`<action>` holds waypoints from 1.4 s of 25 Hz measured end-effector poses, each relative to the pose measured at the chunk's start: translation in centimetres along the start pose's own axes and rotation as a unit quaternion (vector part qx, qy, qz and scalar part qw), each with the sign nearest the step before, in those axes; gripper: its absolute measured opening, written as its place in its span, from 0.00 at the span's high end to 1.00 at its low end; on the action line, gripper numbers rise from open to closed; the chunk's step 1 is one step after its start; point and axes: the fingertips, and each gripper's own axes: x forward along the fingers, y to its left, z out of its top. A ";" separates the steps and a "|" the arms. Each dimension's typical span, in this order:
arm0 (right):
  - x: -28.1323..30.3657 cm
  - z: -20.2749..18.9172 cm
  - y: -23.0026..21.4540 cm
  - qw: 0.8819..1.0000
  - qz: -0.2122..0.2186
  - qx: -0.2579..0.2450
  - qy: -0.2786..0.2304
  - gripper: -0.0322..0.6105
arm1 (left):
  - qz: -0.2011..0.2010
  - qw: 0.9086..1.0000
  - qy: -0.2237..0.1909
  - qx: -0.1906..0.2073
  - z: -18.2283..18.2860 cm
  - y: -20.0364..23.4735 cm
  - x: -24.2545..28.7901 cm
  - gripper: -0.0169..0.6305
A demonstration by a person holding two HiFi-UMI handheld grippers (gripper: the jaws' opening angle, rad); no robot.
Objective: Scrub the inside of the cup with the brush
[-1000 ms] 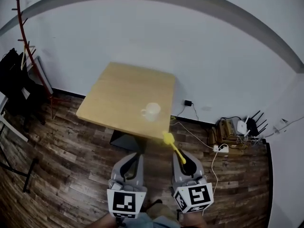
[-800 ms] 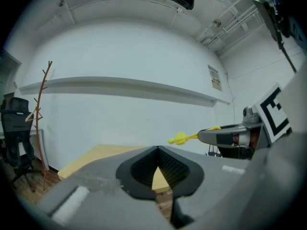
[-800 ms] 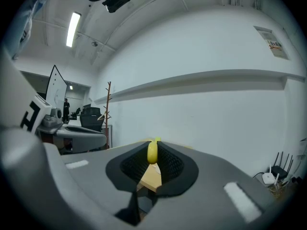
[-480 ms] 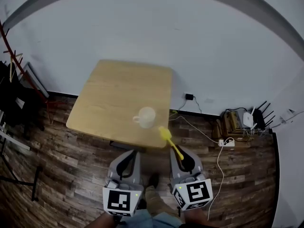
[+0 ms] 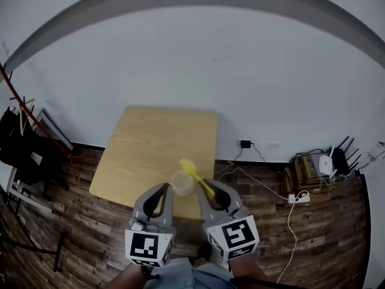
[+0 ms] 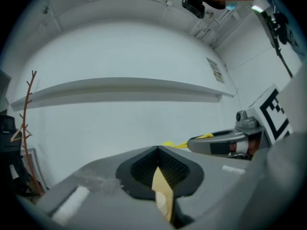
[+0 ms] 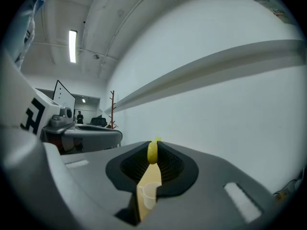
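Note:
A pale cup (image 5: 182,182) stands near the front edge of the wooden table (image 5: 150,143). My right gripper (image 5: 208,189) is shut on the handle of a yellow brush (image 5: 191,169); the brush head hangs over the table just behind and right of the cup. In the right gripper view the yellow handle (image 7: 152,152) sits between the closed jaws, with the cup (image 7: 148,194) showing in the slit below. My left gripper (image 5: 163,191) is shut with nothing in it, just left of the cup. The left gripper view shows its closed tips (image 6: 158,150) and the right gripper (image 6: 225,143) alongside.
A red coat stand (image 5: 13,92) and dark furniture (image 5: 21,152) are on the left. Cables, a power strip (image 5: 299,196) and a router (image 5: 328,164) lie on the wood floor at right. A white wall rises behind the table.
The table and cup have drawn closer. Both grippers have advanced from over the floor to the table's front edge, and the brush head now hangs over the table beside the cup.

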 end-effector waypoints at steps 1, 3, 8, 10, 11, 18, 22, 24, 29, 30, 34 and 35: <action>0.4 0.4 -0.4 1.000 0.004 0.000 -0.003 0.89 | 0.003 1.000 -0.006 -0.001 0.4 0.3 0.4 0.94; 0.9 0.8 -0.8 1.000 0.009 0.006 -0.007 0.89 | 0.005 1.000 -0.013 -0.003 0.8 0.9 1.0 0.94; 1.9 -1.2 -1.7 0.999 0.010 0.029 0.010 0.89 | -0.003 1.000 -0.007 -0.027 -0.9 2.2 1.7 0.94; 2.4 -2.5 -1.9 0.999 0.011 0.038 0.023 0.89 | -0.011 1.000 0.001 -0.024 -2.1 2.8 2.2 0.94; 2.6 -3.1 -1.8 0.998 0.014 0.044 0.030 0.89 | -0.017 1.000 0.005 -0.020 -2.8 3.0 2.5 0.94; 3.9 -6.9 -1.7 0.993 0.027 0.080 0.080 0.89 | -0.081 0.996 0.041 -0.019 -8.6 5.3 4.3 0.94; 5.1 -8.8 -1.0 0.991 0.035 0.073 0.103 0.89 | -0.138 0.989 0.058 -0.007 -12.7 6.0 5.2 0.94; 5.2 -9.9 -0.5 0.990 0.035 0.072 0.112 0.89 | -0.169 0.983 0.070 -0.018 -15.2 6.0 5.4 0.93; 4.9 -12.1 0.7 0.986 0.038 0.081 0.139 0.89 | -0.238 0.969 0.060 0.005 -19.1 6.1 6.9 0.75; 4.8 -12.3 0.8 0.985 0.035 0.090 0.143 0.89 | -0.257 0.965 0.052 0.015 -19.4 5.8 7.1 0.70; 4.9 -12.3 0.6 0.985 0.019 0.108 0.135 0.89 | -0.332 0.942 0.037 0.035 -20.9 4.4 7.4 0.68; 5.0 -12.4 0.4 0.985 0.015 0.109 0.135 0.89 | -0.340 0.939 0.038 0.038 -21.2 4.2 7.7 0.68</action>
